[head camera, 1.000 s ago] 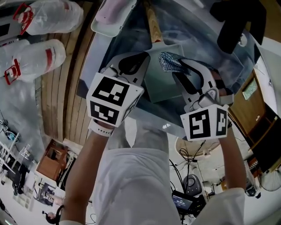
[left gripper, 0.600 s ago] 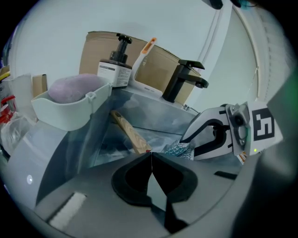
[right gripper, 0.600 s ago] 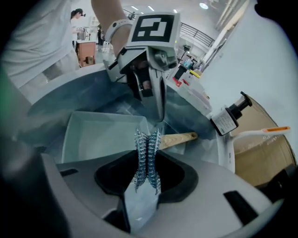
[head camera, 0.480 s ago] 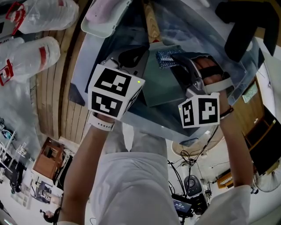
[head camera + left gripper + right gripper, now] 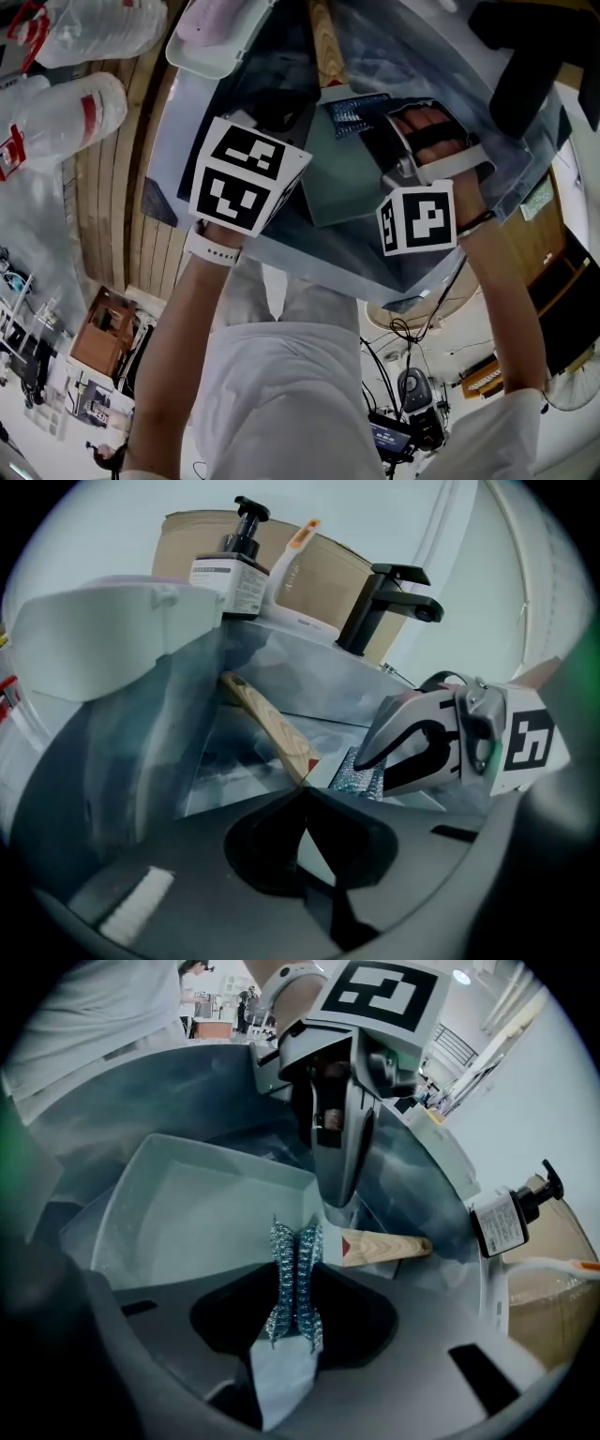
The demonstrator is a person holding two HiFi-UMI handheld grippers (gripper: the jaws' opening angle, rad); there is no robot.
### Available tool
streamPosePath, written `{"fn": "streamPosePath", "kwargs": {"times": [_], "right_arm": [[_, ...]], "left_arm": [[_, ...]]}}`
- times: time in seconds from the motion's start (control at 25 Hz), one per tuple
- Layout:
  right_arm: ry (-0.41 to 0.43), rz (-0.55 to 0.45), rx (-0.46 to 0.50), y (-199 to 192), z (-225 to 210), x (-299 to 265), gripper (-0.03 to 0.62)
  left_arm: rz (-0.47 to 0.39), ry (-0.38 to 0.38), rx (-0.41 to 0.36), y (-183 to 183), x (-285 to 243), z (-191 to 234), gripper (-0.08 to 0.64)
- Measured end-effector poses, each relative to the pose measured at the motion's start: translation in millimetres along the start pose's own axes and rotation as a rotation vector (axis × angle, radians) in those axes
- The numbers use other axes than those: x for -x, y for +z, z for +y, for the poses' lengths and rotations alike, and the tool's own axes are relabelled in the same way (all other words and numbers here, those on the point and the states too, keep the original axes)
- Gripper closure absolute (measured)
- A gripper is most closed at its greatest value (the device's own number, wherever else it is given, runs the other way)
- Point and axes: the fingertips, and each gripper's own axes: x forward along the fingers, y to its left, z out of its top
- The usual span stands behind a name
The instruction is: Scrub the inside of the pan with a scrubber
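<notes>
A square grey-green pan (image 5: 333,178) with a wooden handle (image 5: 323,42) lies in the sink. My left gripper (image 5: 302,794) is shut on the pan's rim at the corner beside the handle (image 5: 272,728). In the right gripper view it comes down on that corner (image 5: 336,1190). My right gripper (image 5: 292,1283) is shut on a folded, glittery blue scrubber (image 5: 296,1274). It holds the scrubber over the pan's inside (image 5: 187,1213), near the far wall. The left gripper view shows the scrubber (image 5: 361,778) under the right gripper (image 5: 367,761).
The steel sink basin (image 5: 309,682) surrounds the pan. A black faucet (image 5: 389,602), a pump bottle (image 5: 230,569) and a brush (image 5: 292,555) stand behind it. A white tray (image 5: 211,33) sits on the sink's left edge. Plastic bottles (image 5: 66,112) lie by wooden slats.
My right gripper has carried the scrubber across the pan toward the handle side. My left gripper has kept its hold at the pan's corner.
</notes>
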Motion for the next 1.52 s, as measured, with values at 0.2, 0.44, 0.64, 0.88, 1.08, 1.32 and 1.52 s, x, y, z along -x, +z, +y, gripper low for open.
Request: {"fn": "streamPosePath", "kwargs": {"times": [0.2, 0.44, 0.64, 0.88, 1.08, 1.32, 1.52], "right_arm": [[0.016, 0.006, -0.019, -1, 0, -1, 0.48], [0.107, 0.019, -0.011, -1, 12, 4, 0.486], [0.184, 0.016, -0.01, 2, 33, 12, 0.486], [0.278, 0.033, -0.008, 7, 61, 21, 0.486], [0.355, 0.042, -0.025, 9, 76, 27, 0.487], [0.43, 0.047, -0.004, 12, 96, 36, 0.486], [0.462, 0.051, -0.046, 13, 103, 39, 0.486]], "left_arm": [[0.018, 0.003, -0.002, -4, -3, 0, 0.555], [0.03, 0.011, -0.028, -4, -3, -1, 0.555], [0.034, 0.016, -0.029, -4, -4, -1, 0.555], [0.033, 0.018, -0.03, -5, -4, -1, 0.555], [0.035, 0.022, -0.034, -5, -4, -1, 0.555], [0.028, 0.025, -0.029, -4, -4, 0, 0.554], [0.023, 0.018, -0.025, -4, -4, -1, 0.555]]}}
